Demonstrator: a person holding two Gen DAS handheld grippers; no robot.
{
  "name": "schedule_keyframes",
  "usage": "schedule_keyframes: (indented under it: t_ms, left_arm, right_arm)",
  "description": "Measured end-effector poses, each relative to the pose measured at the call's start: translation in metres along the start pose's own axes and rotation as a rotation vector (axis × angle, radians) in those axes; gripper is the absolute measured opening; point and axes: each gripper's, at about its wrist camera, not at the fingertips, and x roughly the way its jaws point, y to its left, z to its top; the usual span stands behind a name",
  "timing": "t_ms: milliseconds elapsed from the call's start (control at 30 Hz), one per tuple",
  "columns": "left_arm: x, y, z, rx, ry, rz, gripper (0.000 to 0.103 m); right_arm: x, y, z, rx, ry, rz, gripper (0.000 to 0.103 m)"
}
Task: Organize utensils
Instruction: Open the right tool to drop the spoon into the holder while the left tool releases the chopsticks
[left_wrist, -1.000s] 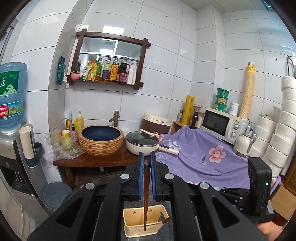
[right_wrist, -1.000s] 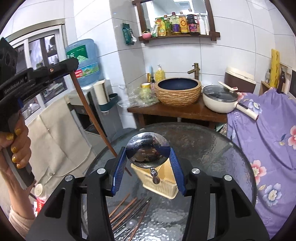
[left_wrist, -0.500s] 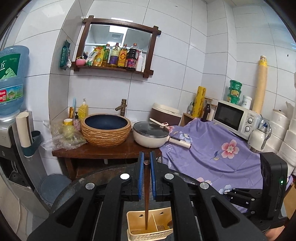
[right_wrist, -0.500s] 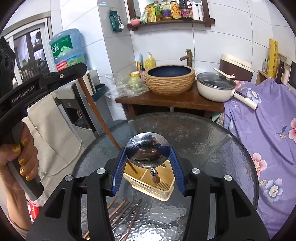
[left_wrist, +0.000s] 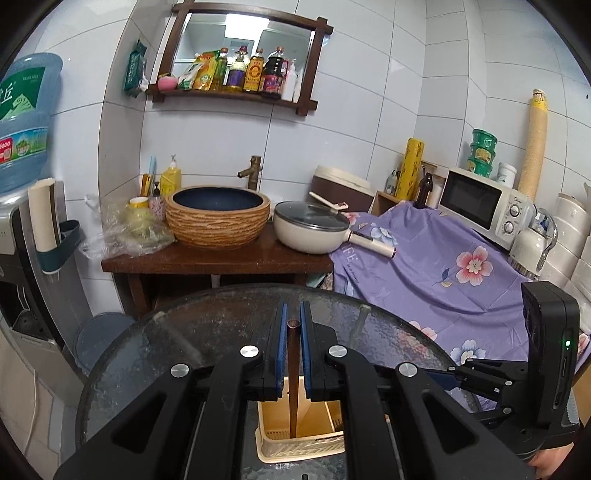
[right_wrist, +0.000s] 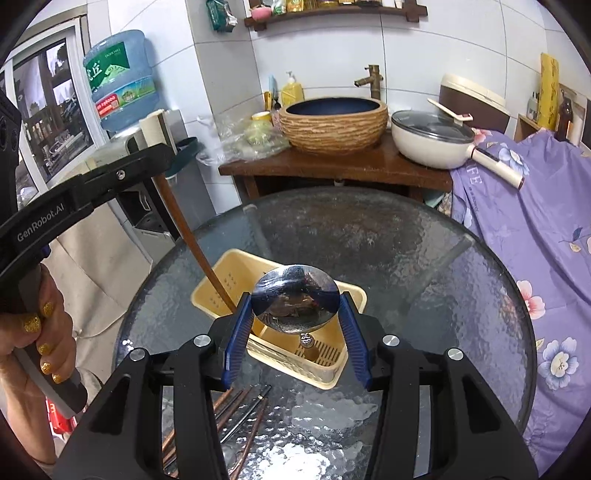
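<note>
1. Brown wooden chopstick (left_wrist: 293, 373): pinched upright in left gripper (left_wrist: 293, 332), tip inside cream utensil caddy (right_wrist: 236, 269) on glass table (right_wrist: 406, 251).
2. Steel ladle (right_wrist: 295, 301): clamped in right gripper (right_wrist: 295, 325), over the caddy.
3. Loose chopsticks (right_wrist: 236, 406): flat on the glass beside the caddy.

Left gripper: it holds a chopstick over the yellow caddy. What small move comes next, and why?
Probably lower it slightly, then open. The left gripper clamps the brown chopstick, whose tip already dips inside the yellow utensil caddy, so releasing there should drop it in.
</note>
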Motion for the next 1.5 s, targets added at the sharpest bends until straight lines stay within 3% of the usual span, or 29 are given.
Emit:
schedule_keyframes:
  t_ms: [500,567,600,633,667,900,1100,1300,1500]
  left_arm:
    - [0.011,0.008,-0.016,-0.025,0.012,0.0,0.007]
    - [0.012,0.008,-0.017,-0.022,0.014,0.005,0.007]
    - [0.012,0.009,-0.016,-0.029,0.016,0.003,0.011]
    - [0.012,0.01,-0.016,-0.038,0.017,-0.001,0.024]
    - [0.01,0.011,-0.017,-0.05,0.011,0.003,0.029]
    - [0.001,0.011,-0.017,-0.056,-0.014,-0.018,0.063]
    - [-0.02,0.009,-0.025,-0.03,-0.066,0.0,0.092]
    - [-0.059,0.001,-0.062,0.071,-0.102,0.082,0.097]
    - [-0.103,-0.001,-0.13,0.144,-0.115,0.141,0.097]
  right_arm:
    - [0.01,0.0,-0.007,-0.011,-0.016,-0.019,0.048]
    - [0.008,0.001,-0.007,-0.018,-0.034,-0.047,0.055]
    - [0.005,0.002,-0.006,-0.024,-0.05,-0.064,0.063]
    - [0.002,0.003,-0.006,-0.03,-0.071,-0.075,0.074]
    - [0.0,0.002,-0.006,-0.033,-0.082,-0.082,0.079]
    - [-0.011,-0.002,-0.009,-0.025,-0.105,-0.085,0.079]
    - [-0.037,0.0,-0.031,-0.038,-0.198,-0.094,0.082]
    - [-0.064,0.017,-0.079,-0.077,-0.243,-0.089,0.082]
    - [-0.076,0.053,-0.165,-0.158,-0.227,-0.076,0.082]
